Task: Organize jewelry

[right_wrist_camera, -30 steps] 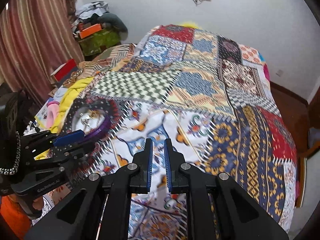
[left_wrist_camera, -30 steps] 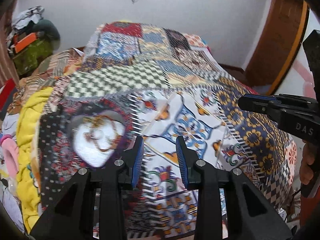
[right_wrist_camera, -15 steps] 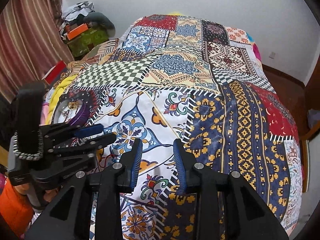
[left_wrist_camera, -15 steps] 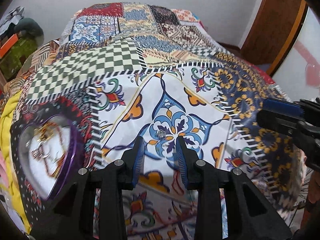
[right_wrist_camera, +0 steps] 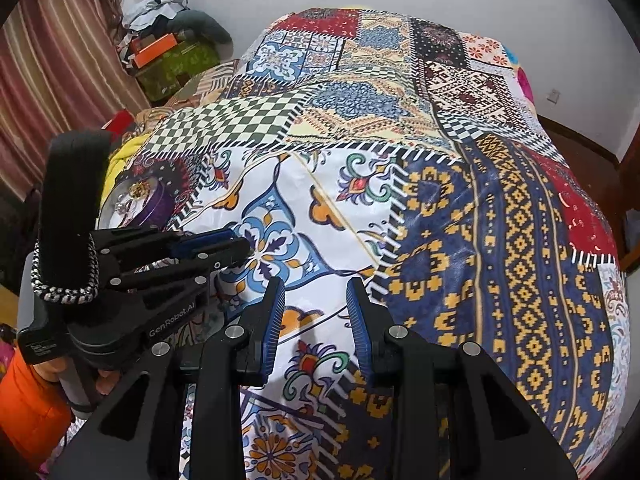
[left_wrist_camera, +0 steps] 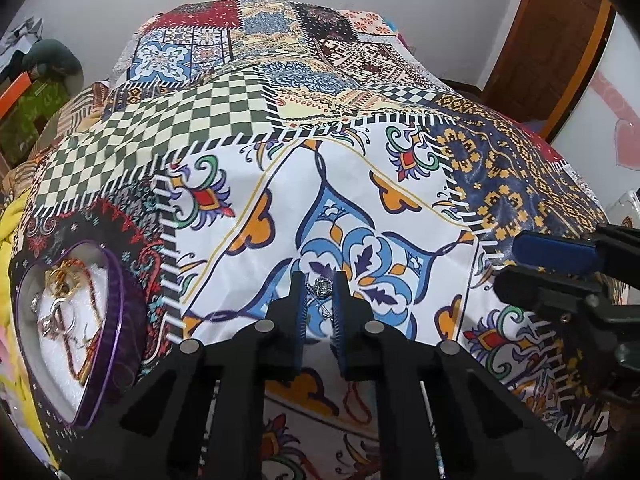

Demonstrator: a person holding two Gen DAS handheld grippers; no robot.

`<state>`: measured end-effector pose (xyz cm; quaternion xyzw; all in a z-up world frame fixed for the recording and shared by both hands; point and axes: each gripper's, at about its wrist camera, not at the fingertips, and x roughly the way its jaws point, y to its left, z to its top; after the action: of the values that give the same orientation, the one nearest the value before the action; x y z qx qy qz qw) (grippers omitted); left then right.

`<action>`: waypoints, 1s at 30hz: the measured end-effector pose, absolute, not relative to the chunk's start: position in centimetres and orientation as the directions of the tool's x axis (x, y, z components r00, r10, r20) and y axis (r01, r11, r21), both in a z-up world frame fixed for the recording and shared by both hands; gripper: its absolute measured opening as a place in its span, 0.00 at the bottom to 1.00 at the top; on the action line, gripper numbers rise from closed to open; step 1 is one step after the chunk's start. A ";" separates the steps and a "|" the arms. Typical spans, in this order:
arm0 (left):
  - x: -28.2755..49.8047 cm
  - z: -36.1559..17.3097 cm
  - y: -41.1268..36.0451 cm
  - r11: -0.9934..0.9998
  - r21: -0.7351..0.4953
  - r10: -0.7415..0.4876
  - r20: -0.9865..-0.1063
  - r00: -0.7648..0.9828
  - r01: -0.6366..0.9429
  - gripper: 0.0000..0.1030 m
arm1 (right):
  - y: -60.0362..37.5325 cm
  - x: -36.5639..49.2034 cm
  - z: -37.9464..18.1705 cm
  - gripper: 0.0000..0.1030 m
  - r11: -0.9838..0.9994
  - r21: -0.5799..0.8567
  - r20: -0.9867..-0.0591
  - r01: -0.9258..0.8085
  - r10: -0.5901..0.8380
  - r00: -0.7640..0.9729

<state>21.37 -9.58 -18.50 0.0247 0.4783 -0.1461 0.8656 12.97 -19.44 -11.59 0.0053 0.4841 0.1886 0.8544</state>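
A small silver jewelry piece (left_wrist_camera: 320,286) lies on the blue and white flower patch of the patchwork bedspread (left_wrist_camera: 360,184). My left gripper (left_wrist_camera: 319,280) is low on the cloth, its blue pads drawn in tight against both sides of the piece. A purple heart-shaped tin (left_wrist_camera: 106,344) with a white lining and several gold and silver pieces sits to its left; the same tin (right_wrist_camera: 154,204) shows behind the left gripper (right_wrist_camera: 240,244) in the right wrist view. My right gripper (right_wrist_camera: 316,292) hovers open over the bedspread, holding nothing, to the right of the left one.
A yellow blanket (left_wrist_camera: 12,216) is bunched along the bed's left edge. A pile of bags and boxes (right_wrist_camera: 168,52) stands at the back left by a striped curtain (right_wrist_camera: 52,60). A wooden door (left_wrist_camera: 552,40) is at the right. An orange sleeve (right_wrist_camera: 28,400) holds the left gripper.
My left gripper swung right from the heart tin, came down over the silver piece, and its jaws narrowed onto it. My right gripper went from shut to open.
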 end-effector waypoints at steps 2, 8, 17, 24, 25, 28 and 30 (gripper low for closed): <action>20.7 -18.1 -9.0 0.957 -0.101 -0.231 -0.829 0.509 0.271 0.11 | -19.0 12.7 -11.7 0.28 0.929 0.181 -0.829 -0.323 0.321 0.459; 18.4 -16.4 -6.7 0.963 -0.102 -0.227 -0.809 0.543 0.249 0.11 | -17.0 11.6 -12.4 0.28 0.913 0.198 -0.841 -0.356 0.345 0.417; 14.7 -14.8 -3.5 0.970 -0.094 -0.211 -0.788 0.579 0.225 0.11 | -12.7 10.7 -14.5 0.28 0.883 0.207 -0.870 -0.421 0.363 0.333; 13.7 -14.2 -2.8 0.971 -0.110 -0.217 -0.778 0.589 0.211 0.11 | -12.8 10.8 -15.3 0.19 0.897 0.188 -0.871 -0.401 0.341 0.354; 13.7 -14.2 -2.8 0.971 -0.112 -0.218 -0.778 0.590 0.210 0.11 | -12.9 10.8 -15.2 0.17 0.899 0.188 -0.870 -0.395 0.339 0.358; 13.5 -14.1 -2.8 0.971 -0.119 -0.221 -0.774 0.593 0.207 0.11 | -13.4 10.9 -15.3 0.07 0.906 0.195 -0.868 -0.374 0.337 0.365; 13.3 -14.0 -2.8 0.970 -0.123 -0.226 -0.772 0.594 0.209 0.11 | -13.2 10.8 -15.2 0.07 0.908 0.194 -0.865 -0.371 0.337 0.373</action>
<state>13.35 -2.82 -13.96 -0.0095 0.4335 -0.1218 0.8928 10.78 -13.25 -15.16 -0.0164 0.5177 0.2138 0.8282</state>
